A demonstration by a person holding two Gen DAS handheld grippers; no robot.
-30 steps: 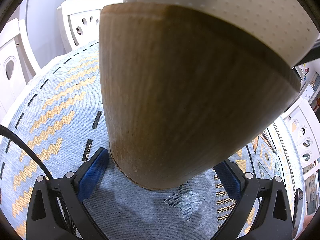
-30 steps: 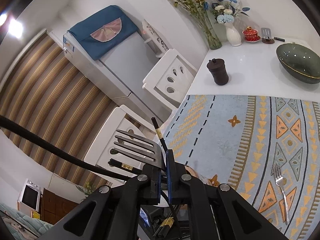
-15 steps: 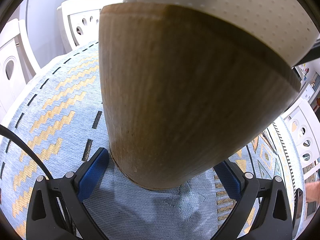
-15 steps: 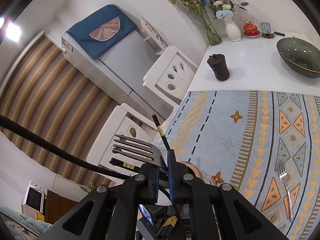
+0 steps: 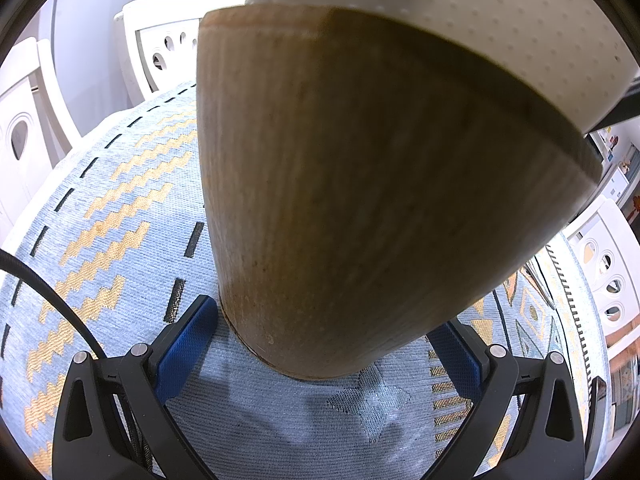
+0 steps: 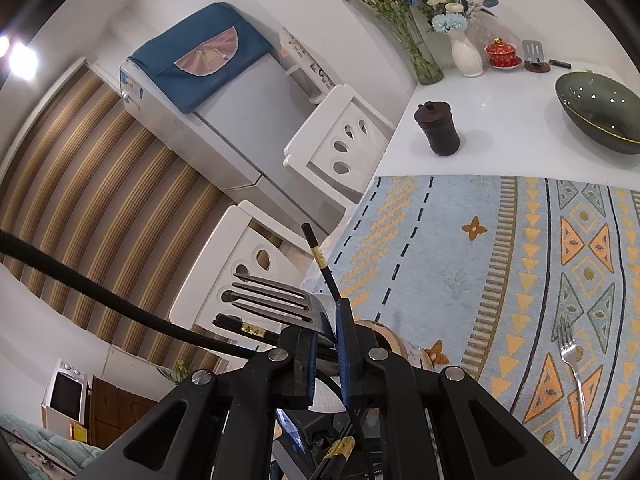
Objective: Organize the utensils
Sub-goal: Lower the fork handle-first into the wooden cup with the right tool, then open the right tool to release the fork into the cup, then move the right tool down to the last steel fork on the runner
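Note:
My left gripper (image 5: 320, 344) is shut on the utensil holder (image 5: 360, 208), a wooden cylinder with a white dotted top, and its blue pads press the base on both sides as it stands on the patterned cloth (image 5: 100, 208). My right gripper (image 6: 328, 344) has its jaws slightly apart around the neck of a steel fork (image 6: 276, 300), tines pointing left, just above the holder's rim (image 6: 384, 330). Black chopsticks (image 6: 320, 260) stick out of the holder. A second fork (image 6: 574, 368) lies on the cloth at the right.
On the white tabletop beyond the cloth stand a dark jar (image 6: 438, 130), a green bowl (image 6: 600, 114), flower vases (image 6: 464, 54) and a red lidded cup (image 6: 502, 54). White chairs (image 6: 344, 140) and a fridge (image 6: 240, 120) stand left of the table.
The right gripper has drifted slightly and its jaws have parted a little around the fork. The left gripper and the holder have not moved.

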